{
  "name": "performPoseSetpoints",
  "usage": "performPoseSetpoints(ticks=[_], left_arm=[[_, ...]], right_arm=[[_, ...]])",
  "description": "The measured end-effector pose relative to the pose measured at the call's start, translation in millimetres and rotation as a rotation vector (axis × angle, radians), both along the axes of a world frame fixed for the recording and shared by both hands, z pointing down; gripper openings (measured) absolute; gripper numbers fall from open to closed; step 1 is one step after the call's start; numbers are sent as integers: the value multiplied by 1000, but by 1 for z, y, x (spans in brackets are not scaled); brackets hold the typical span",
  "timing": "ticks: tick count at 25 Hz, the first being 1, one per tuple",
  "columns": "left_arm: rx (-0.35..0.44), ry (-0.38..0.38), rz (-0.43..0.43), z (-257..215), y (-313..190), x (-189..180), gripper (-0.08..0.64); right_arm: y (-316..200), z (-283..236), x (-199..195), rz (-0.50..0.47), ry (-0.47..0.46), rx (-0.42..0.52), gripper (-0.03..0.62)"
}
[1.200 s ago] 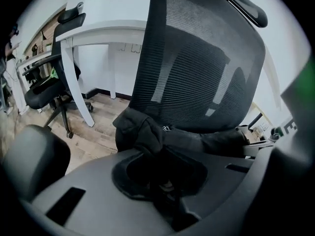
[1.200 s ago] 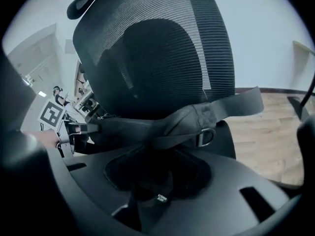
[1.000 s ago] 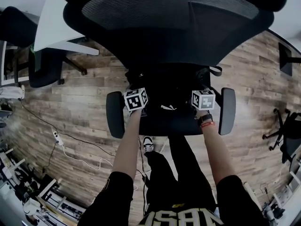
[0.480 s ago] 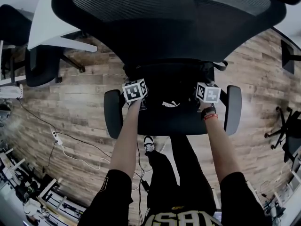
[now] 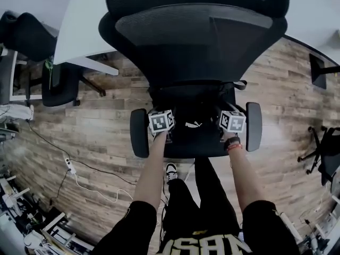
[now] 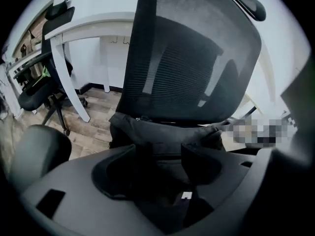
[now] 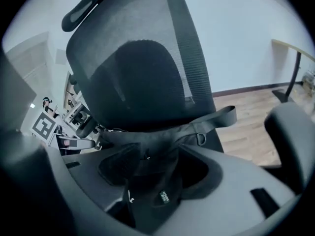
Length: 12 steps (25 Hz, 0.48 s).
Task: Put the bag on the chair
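A black fabric bag (image 5: 194,113) lies on the seat of a black office chair with a mesh back (image 5: 196,36). It sits ahead of both tools, pushed up against the foot of the backrest.

The left tool (image 6: 165,161) is letting go. Its jaws are opening and stand wide apart, with a slack fold of the bag's dark cloth lying between them. A small white tag (image 6: 186,195) shows on that fold, close under the tool.

The right tool (image 7: 157,166) is releasing too. Its jaws are spreading, and a loose flap of the bag with a small printed label (image 7: 165,196) hangs in the gap between them. Beyond this tool and off to its right, the bag's grey webbing strap (image 7: 219,118) runs outward past a metal ring (image 7: 201,139).

A black padded armrest (image 5: 139,133) stands just outside the left tool, and a second armrest (image 5: 254,126) stands just outside the right one. Below both tools is a wood-plank floor (image 5: 95,121).
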<state>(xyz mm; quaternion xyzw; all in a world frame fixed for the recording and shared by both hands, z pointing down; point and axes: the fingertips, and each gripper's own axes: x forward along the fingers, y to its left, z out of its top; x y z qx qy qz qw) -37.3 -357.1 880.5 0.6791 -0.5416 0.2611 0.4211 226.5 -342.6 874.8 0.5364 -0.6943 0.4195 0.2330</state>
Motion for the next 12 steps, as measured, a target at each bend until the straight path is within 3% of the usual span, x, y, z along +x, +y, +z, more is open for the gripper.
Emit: performPoseSetpoints(ticks=[6, 12], left_arm=[[105, 57, -14, -89, 15, 12, 305], [258, 102, -54, -191, 14, -4, 304]], right_arm=[[20, -84, -26, 4, -47, 109, 253], [26, -178, -43, -1, -59, 226, 246]])
